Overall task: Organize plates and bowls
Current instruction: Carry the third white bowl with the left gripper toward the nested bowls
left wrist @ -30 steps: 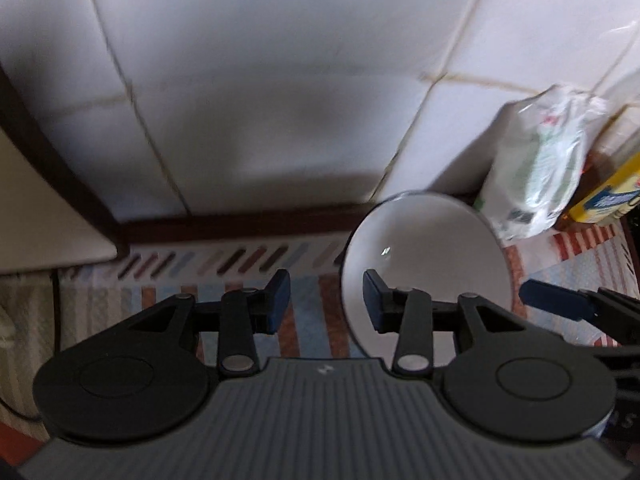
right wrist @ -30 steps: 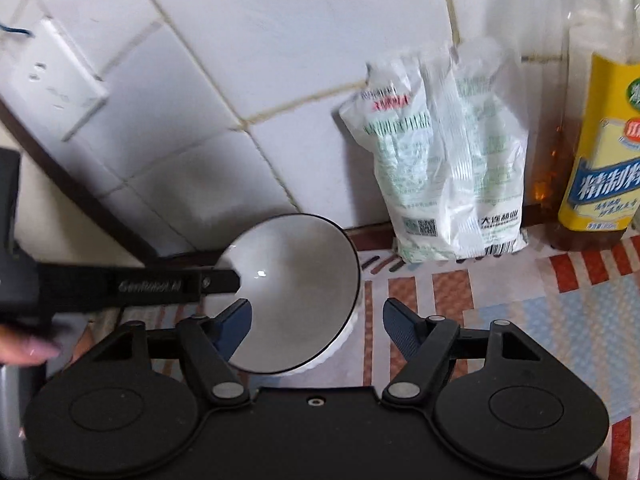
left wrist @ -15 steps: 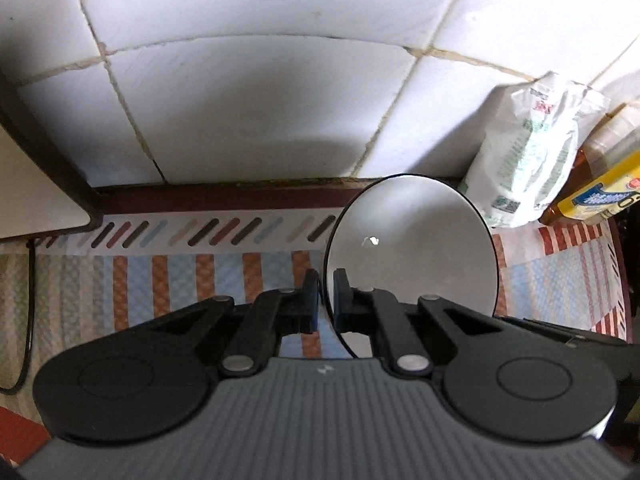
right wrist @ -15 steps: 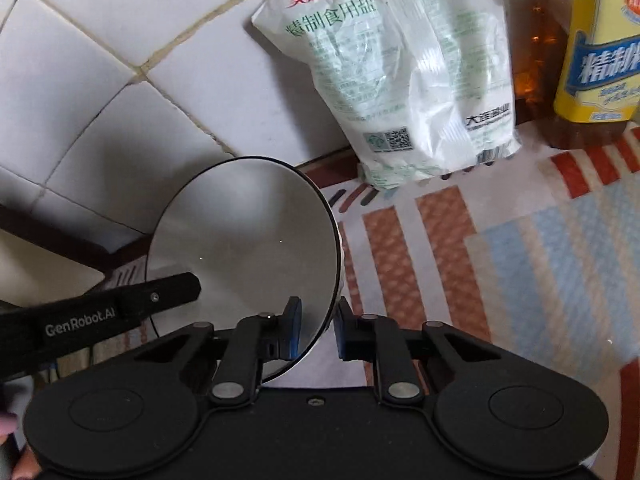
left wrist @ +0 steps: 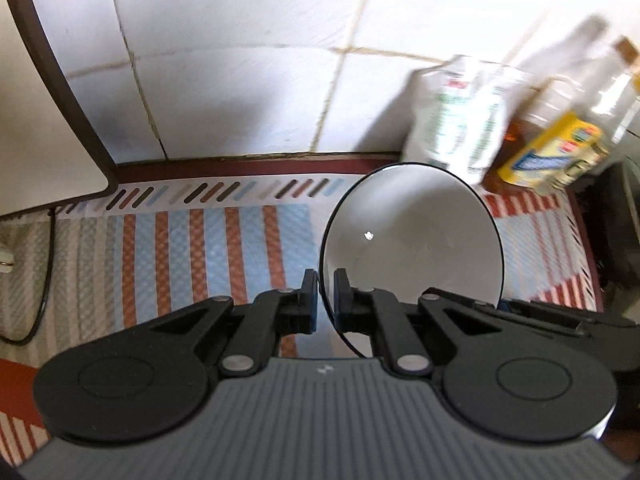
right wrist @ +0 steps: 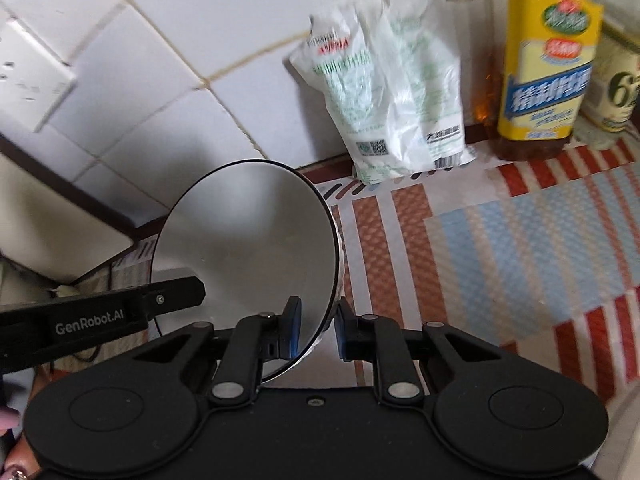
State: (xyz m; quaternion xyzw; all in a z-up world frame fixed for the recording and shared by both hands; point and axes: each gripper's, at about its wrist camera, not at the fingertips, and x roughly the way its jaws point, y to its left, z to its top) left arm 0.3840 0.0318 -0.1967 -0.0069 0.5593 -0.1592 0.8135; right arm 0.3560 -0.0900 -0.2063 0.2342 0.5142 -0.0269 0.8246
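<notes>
The bowl (right wrist: 248, 248) looks like glazed ceramic, smooth and glossy white inside with a thin dark rim, and catches a small highlight. Each claw, left (left wrist: 326, 298) and right (right wrist: 317, 330), is matt black plastic with bright metal pivot pins; the finger pads (right wrist: 293, 330) look like smooth blue rubber. The cloth (left wrist: 208, 256) over the desk is a woven, textured fabric, striped. The wall tiles (left wrist: 240, 92) are smooth and faintly shiny, with rough grout lines. The bag (right wrist: 394, 96) is thin, crinkled, glossy plastic. The bottle (right wrist: 540, 68) seems clear plastic with a glossy label, though it is blurred.
</notes>
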